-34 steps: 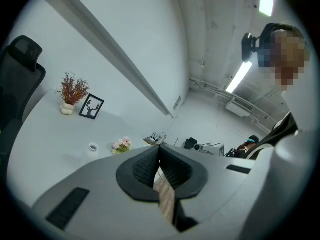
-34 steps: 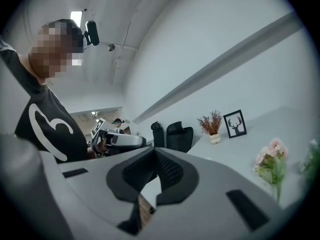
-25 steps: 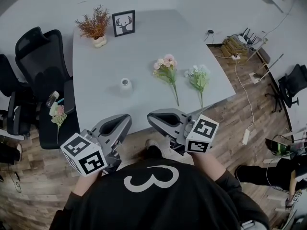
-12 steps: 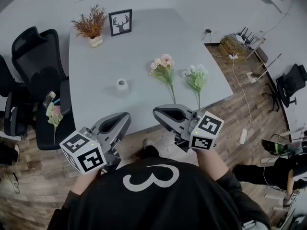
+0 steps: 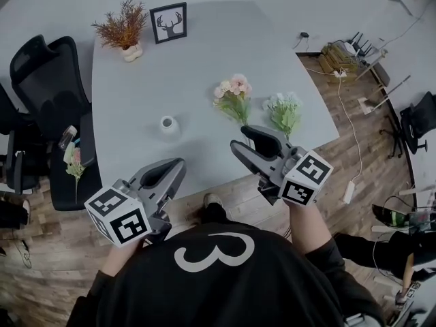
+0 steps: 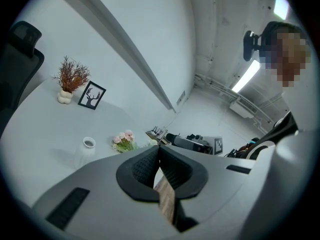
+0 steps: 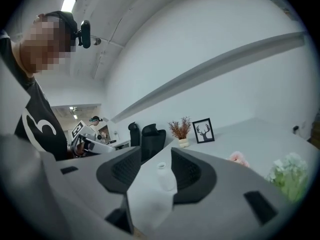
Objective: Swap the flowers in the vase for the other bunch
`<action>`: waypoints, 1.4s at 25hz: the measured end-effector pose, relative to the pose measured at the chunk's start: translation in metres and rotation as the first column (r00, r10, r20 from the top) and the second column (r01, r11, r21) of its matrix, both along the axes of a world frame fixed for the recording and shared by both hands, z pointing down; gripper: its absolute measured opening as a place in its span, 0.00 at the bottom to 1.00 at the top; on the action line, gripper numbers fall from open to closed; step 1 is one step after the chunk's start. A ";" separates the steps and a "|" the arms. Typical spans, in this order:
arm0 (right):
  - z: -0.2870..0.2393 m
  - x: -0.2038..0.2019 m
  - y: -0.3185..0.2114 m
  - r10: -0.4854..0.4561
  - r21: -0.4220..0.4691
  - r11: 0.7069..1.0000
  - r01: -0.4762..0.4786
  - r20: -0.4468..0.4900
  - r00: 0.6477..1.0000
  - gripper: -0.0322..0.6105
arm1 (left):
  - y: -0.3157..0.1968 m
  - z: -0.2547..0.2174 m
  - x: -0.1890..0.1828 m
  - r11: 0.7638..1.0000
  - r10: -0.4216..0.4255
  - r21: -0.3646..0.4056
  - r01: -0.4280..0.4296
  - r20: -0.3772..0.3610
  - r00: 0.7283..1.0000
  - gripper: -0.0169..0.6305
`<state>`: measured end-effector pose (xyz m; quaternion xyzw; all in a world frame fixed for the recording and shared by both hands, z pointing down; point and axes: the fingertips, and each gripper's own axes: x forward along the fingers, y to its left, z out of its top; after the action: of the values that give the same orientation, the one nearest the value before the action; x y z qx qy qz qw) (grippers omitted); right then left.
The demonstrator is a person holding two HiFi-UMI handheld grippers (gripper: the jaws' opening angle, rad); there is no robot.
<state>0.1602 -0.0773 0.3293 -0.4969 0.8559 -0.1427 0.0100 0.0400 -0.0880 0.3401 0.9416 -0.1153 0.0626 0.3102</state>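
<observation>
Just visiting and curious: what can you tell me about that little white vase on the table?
The vase is small, white and matte, ceramic-looking, with a round body and narrow neck. It stands upright on the grey table, with no stems showing in it, apart from the pink flowers. Only the table touches it.

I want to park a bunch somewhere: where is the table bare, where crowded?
The widest bare patch lies between the white vase, the deer picture and the pink bunch. The far right corner of the table, beyond both bunches, is free too. Crowded: the near right, where the pink bunch and the white bunch lie side by side.
</observation>
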 end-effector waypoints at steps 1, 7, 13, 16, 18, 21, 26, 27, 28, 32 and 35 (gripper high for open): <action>0.002 0.006 -0.006 0.009 0.000 1.000 -0.009 -0.006 1.000 0.34 | -0.004 0.003 0.003 1.000 -0.002 -0.005 0.002 0.008 1.000 0.05; 0.027 0.058 -0.048 0.126 -0.033 0.991 -0.130 -0.096 0.987 0.55 | -0.029 0.017 0.027 0.999 0.002 -0.038 -0.001 0.032 0.999 0.05; 0.068 0.108 -0.089 0.240 -0.101 0.957 -0.273 -0.254 0.937 0.57 | -0.053 0.028 0.048 0.998 -0.009 -0.058 0.011 0.045 0.999 0.05; 0.093 0.122 -0.108 0.244 -0.168 0.940 -0.296 -0.273 0.931 0.57 | -0.068 0.030 0.055 0.998 -0.027 -0.061 0.030 0.049 0.998 0.05; 0.113 0.132 -0.119 0.249 -0.227 0.922 -0.313 -0.271 0.930 0.57 | -0.076 0.030 0.057 0.997 -0.041 -0.062 0.044 0.048 0.998 0.05; 0.142 0.141 -0.133 0.242 -0.328 0.891 -0.314 -0.245 0.939 0.57 | -0.085 0.030 0.060 0.996 -0.063 -0.065 0.066 0.048 0.997 0.05; 0.175 0.151 -0.156 0.231 -0.418 0.851 -0.317 -0.243 0.942 0.57 | -0.102 0.035 0.054 0.990 -0.113 -0.078 0.117 0.053 0.992 0.05; 0.182 0.152 -0.159 0.225 -0.439 0.840 -0.319 -0.253 0.941 0.57 | -0.105 0.035 0.053 0.988 -0.126 -0.081 0.130 0.054 0.991 0.04; 0.189 0.153 -0.162 0.222 -0.459 0.829 -0.321 -0.259 0.940 0.57 | -0.109 0.036 0.051 0.986 -0.138 -0.084 0.142 0.053 0.989 0.04; 0.214 0.161 -0.170 0.232 -0.525 0.781 -0.339 -0.261 0.937 0.57 | -0.119 0.037 0.046 0.980 -0.171 -0.093 0.175 0.051 0.984 0.04; 0.227 0.161 -0.174 0.228 -0.558 0.757 -0.340 -0.262 0.938 0.56 | -0.123 0.038 0.042 0.977 -0.187 -0.097 0.192 0.054 0.981 0.05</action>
<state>0.3216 -0.2515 0.5565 -0.6098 0.6792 -0.3554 -0.2014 0.0818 -0.2111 0.3783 0.9077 -0.2080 0.0597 0.3595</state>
